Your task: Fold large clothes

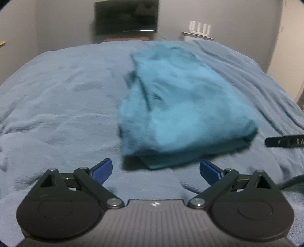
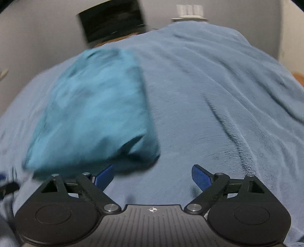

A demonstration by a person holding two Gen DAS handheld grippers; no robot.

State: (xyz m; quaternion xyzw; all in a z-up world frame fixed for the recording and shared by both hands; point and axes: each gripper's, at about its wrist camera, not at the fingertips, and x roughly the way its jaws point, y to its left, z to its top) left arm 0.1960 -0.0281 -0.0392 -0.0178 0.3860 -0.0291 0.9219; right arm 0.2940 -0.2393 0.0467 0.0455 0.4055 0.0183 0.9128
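Blue bed point(image 1: 57, 98), blurred folded teal garment point(image 1: 180, 106)

A blue-grey bedspread point(image 1: 57, 98) covers the bed and fills most of both wrist views; its surface is creased, with long parallel folds running across its right-hand portion point(image 2: 228, 117). Beyond the far edge of the bedspread, a dark screen point(image 1: 127, 17) stands against a pale wall point(image 1: 237, 19). To the right of the screen, also beyond the far edge of the bedspread, a white object with upright ribs point(image 1: 199, 27) rests on a light-coloured stand; detail is blurred.
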